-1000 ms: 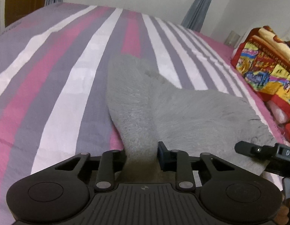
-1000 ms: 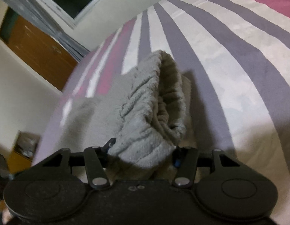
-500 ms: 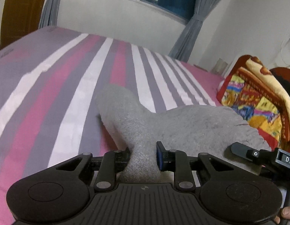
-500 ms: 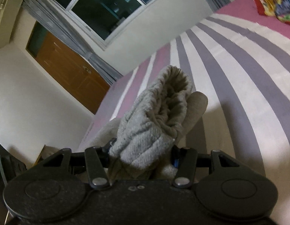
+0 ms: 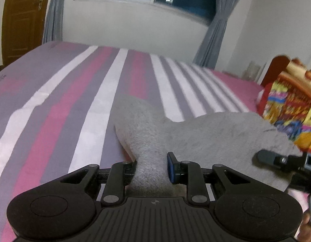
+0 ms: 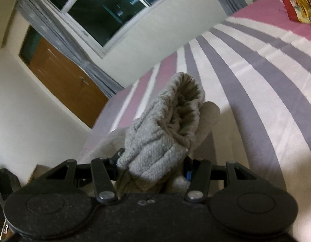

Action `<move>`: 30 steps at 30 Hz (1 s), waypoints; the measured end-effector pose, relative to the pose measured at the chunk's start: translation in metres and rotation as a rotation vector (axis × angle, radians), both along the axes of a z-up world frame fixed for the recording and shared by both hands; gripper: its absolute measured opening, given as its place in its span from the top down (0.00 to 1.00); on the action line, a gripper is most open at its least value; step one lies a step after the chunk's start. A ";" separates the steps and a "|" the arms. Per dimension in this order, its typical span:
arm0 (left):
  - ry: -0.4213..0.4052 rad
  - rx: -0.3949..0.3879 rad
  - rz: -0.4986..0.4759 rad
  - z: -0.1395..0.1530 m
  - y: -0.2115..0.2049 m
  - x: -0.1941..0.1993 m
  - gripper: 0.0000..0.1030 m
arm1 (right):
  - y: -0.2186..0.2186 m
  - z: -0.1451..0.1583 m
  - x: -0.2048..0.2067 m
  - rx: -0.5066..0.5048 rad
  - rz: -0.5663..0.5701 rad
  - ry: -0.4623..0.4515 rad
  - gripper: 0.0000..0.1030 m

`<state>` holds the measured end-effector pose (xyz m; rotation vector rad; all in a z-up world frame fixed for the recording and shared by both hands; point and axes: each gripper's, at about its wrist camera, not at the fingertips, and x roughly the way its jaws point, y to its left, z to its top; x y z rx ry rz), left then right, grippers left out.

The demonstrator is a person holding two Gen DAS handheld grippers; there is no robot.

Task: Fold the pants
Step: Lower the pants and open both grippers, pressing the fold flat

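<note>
Pants (image 5: 205, 133), grey, are pinched by the left hand-held gripper (image 5: 152, 168) and right hand-held gripper (image 6: 151, 168); no legible writing.

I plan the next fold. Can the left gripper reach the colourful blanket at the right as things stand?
Probably not: the left gripper is shut on the pants, and the right gripper, gripping them too, sits between it and the blanket.
</note>
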<state>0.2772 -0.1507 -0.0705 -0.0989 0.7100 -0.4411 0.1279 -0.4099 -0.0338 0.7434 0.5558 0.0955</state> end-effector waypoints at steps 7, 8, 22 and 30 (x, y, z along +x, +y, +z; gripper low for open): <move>0.083 0.131 0.015 -0.057 -0.006 -0.005 0.55 | -0.005 -0.053 -0.005 -0.088 -0.091 0.193 0.30; 0.085 0.129 0.021 -0.058 -0.004 -0.006 0.51 | -0.004 -0.054 -0.009 -0.117 -0.102 0.197 0.29; 0.043 0.107 -0.004 -0.016 -0.008 -0.048 0.48 | 0.044 0.020 -0.048 -0.427 -0.105 -0.002 0.41; 0.098 0.177 -0.003 -0.048 -0.025 -0.058 0.48 | 0.055 -0.025 -0.041 -0.441 -0.076 0.167 0.47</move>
